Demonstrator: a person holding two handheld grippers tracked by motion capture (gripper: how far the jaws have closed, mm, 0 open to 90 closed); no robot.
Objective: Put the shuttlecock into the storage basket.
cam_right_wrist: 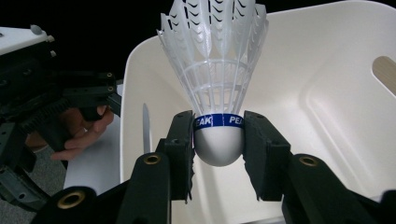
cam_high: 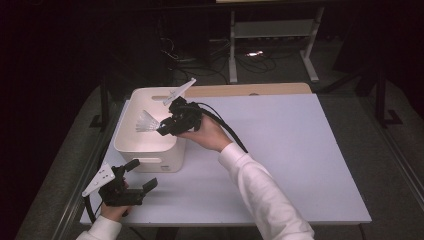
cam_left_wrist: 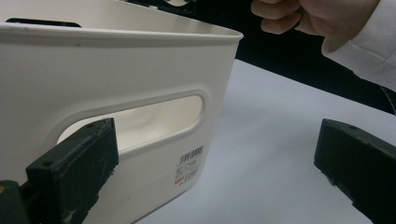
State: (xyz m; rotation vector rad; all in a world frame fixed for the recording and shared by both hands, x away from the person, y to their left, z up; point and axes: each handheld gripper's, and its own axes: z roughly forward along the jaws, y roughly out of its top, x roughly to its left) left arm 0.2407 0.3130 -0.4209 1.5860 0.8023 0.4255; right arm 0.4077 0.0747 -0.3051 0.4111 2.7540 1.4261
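Observation:
A white shuttlecock (cam_right_wrist: 215,84) with a blue band is clamped by its rounded cork between the jaws of my right gripper (cam_right_wrist: 218,140). In the high view that gripper (cam_high: 161,129) holds the shuttlecock (cam_high: 146,122) over the open white bin (cam_high: 150,150) at the table's left. My left gripper (cam_high: 136,176) rests near the table's front left corner, open, its jaws pointing at the bin's near wall. In the left gripper view the bin's handle slot (cam_left_wrist: 140,119) sits just past the left jaw, with nothing between the fingers.
The white table top (cam_high: 280,150) spreads to the right of the bin. A wooden strip (cam_high: 250,90) runs along the table's far edge. Beyond stand a desk frame (cam_high: 272,45) and cables on the dark floor.

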